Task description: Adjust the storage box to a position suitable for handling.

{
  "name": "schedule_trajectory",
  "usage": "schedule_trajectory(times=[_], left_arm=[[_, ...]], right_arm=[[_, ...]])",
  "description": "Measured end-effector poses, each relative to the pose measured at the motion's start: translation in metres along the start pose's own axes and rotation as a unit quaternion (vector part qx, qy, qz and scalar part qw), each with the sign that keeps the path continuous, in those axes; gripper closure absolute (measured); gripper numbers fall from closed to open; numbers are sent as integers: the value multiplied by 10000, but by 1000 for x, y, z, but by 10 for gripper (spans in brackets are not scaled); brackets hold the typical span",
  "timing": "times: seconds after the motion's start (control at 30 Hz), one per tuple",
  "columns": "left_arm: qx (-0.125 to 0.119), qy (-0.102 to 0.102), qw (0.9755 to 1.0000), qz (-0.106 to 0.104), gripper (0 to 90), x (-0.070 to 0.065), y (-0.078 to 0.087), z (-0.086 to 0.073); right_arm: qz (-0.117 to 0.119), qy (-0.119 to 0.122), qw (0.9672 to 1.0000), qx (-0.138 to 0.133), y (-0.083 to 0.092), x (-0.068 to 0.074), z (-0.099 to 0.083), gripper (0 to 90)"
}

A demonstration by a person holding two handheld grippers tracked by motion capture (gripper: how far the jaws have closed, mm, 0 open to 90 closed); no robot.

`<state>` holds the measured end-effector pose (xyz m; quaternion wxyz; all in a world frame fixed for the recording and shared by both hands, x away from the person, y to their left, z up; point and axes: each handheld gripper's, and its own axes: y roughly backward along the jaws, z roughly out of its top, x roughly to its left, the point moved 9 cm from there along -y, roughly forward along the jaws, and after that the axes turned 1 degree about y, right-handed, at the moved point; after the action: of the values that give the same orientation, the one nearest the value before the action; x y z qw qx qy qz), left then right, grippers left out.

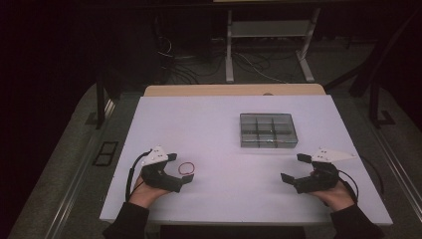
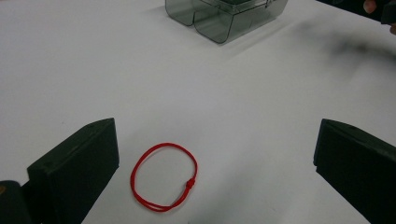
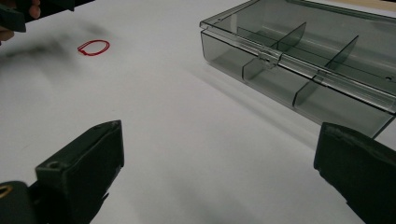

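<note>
Item: red string bracelet (image 2: 164, 176), lying flat on the white table (image 1: 219, 144) just ahead of the left gripper (image 1: 180, 169), whose jaws stood wide apart and empty. Right gripper (image 1: 294, 168) likewise wide open, holding nothing. Clear compartment box (image 1: 268, 130) lay closed, well apart. Status: judged not yet begun. Surroundings: dim room, floor cables (image 1: 249, 62).

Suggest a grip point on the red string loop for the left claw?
Probably the knot side of the red string loop: it lies flat on the table, so come straight down with the open left claw and pinch across the doubled strand, the thickest part.
</note>
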<state>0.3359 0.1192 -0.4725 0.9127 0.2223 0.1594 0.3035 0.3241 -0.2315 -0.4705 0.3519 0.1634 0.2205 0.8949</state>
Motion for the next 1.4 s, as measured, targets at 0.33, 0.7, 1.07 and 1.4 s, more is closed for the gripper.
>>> schedule_trajectory(times=[0.33,0.7,1.07,1.4], left_arm=[[51,24,10000,-4,0,-2,-1,-1],[27,-36,10000,56,0,-2,0,-1],[144,-114,9998,3,0,-6,-6,-2],[150,-138,9998,-6,0,-8,-7,-1]], right_arm=[[27,-35,10000,58,-3,-5,1,15],[-3,7,9998,184,-8,-8,6,15],[-52,59,9998,172,-9,-13,17,15],[-36,54,9999,117,-9,-17,27,15]])
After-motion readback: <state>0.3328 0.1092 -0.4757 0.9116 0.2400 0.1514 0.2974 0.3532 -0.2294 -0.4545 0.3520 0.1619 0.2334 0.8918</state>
